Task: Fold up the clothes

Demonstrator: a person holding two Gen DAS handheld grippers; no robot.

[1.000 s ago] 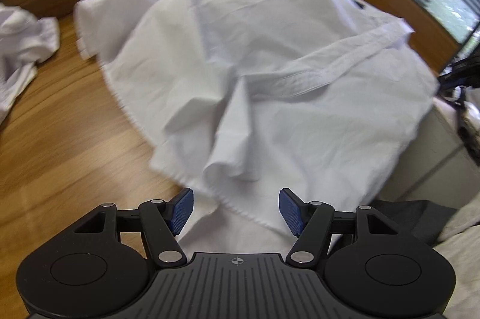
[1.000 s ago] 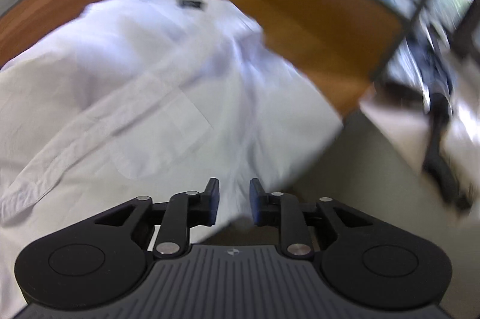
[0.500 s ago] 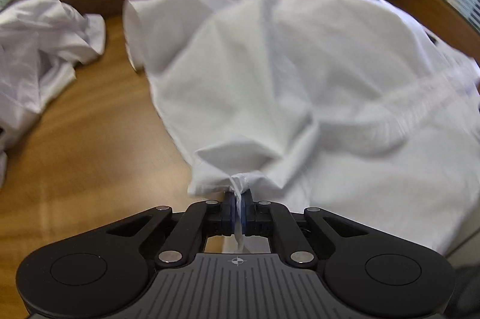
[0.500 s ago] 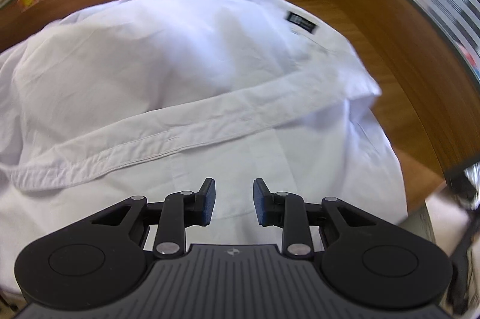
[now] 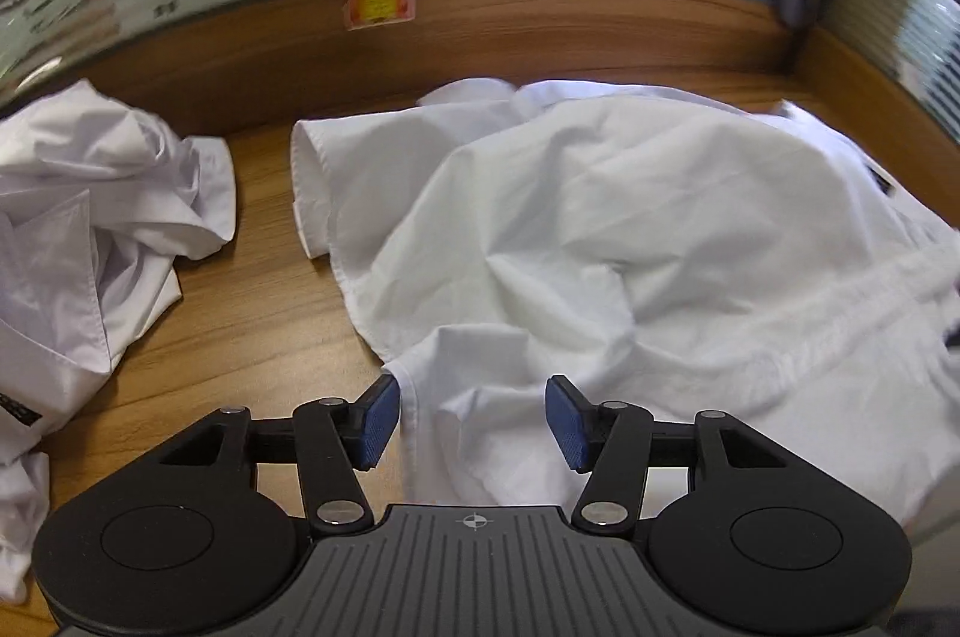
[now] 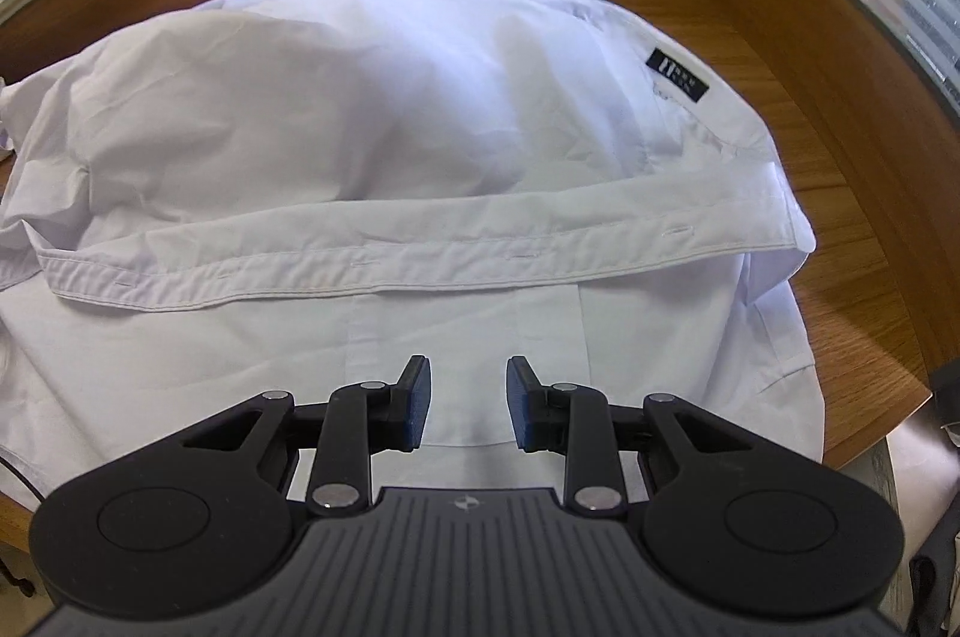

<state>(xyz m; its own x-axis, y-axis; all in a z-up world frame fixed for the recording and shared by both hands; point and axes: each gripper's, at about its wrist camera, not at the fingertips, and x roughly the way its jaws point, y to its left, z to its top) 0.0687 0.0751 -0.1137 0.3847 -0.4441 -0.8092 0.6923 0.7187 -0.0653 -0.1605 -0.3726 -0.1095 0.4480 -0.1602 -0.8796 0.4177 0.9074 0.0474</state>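
Far left on the wooden table (image 5: 252, 337) we note a crumpled white garment (image 5: 102, 229), bunched and set aside, most likely waiting its turn. A strip of bare wood separates it from the white shirt (image 5: 630, 229), the piece in hand, which lies spread across the middle of the table with a cuffed sleeve (image 5: 312, 181) poking out toward the heap. Our left hand-held gripper (image 5: 471, 421) hovers over the shirt's near left corner; its jaws have just been opening and now stand apart, the hem lying loose between the blue pads, untouched by either. We judge the corner was just set down here to square up that side. Moving right, the button placket (image 6: 420, 265) runs across the shirt as a long flat band, with a dark neck label (image 6: 678, 76) beyond it near the far right. Our right hand-held gripper (image 6: 468, 406) hangs partly open above the near front panel, pinching nothing. The shirt's right edge (image 6: 798, 337) sits close to the table's right border, with a little cloth draping over the near edge, so room is tight there; the open wood on the left gives more slack for sliding or folding.
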